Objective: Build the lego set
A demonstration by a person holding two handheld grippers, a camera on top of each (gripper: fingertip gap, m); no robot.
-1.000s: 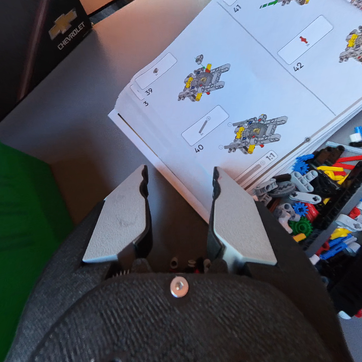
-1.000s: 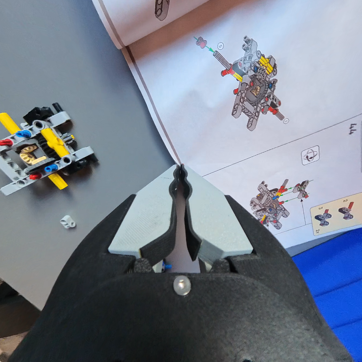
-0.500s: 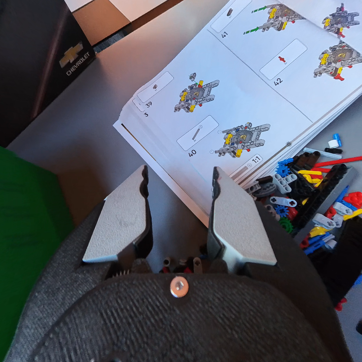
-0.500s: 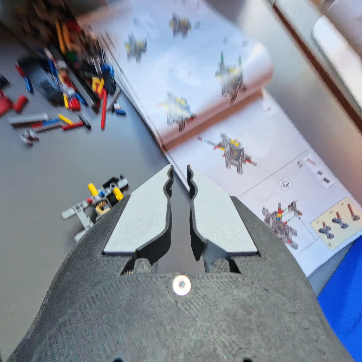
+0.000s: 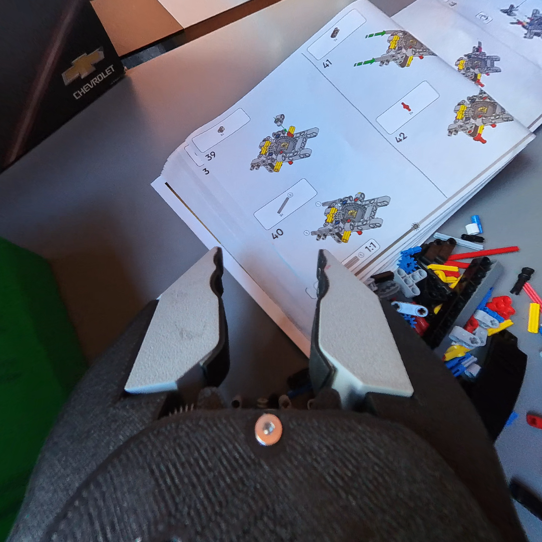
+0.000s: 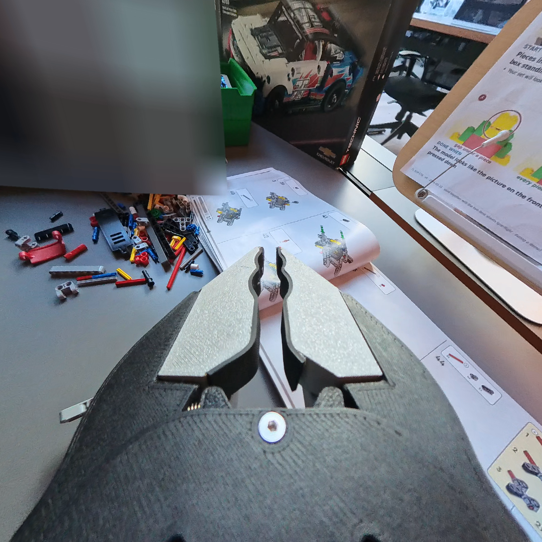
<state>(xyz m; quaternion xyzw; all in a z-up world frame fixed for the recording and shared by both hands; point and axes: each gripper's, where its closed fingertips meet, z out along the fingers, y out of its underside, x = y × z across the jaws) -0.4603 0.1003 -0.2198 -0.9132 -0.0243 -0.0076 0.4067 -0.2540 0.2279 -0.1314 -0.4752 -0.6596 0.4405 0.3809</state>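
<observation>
An open instruction booklet (image 5: 322, 123) lies on the grey table. My left gripper (image 5: 269, 253) is open and empty, hovering over the booklet's near corner. A pile of loose building pieces (image 5: 457, 281) lies just right of it. In the right wrist view, my right gripper (image 6: 269, 250) is above the booklet (image 6: 264, 217). Its fingertips stand a narrow gap apart with nothing between them. A turned page (image 6: 357, 243) curls over just beyond the tips. The pile of pieces (image 6: 152, 231) lies to its left.
A black product box (image 5: 58, 58) and a green bin (image 5: 26, 352) stand to the left. In the right wrist view, the box with a car picture (image 6: 308, 73), a green bin (image 6: 236, 99) and a clipboard stand (image 6: 484, 132) are behind and right. A red part (image 6: 44, 252) lies far left. One gripper's finger ends stand about 25 cm off the other's.
My right gripper was shut on a booklet page a second ago. It has opened, let the page go, risen and tilted up, then narrowed again on air. My left gripper stayed open and drew back slightly.
</observation>
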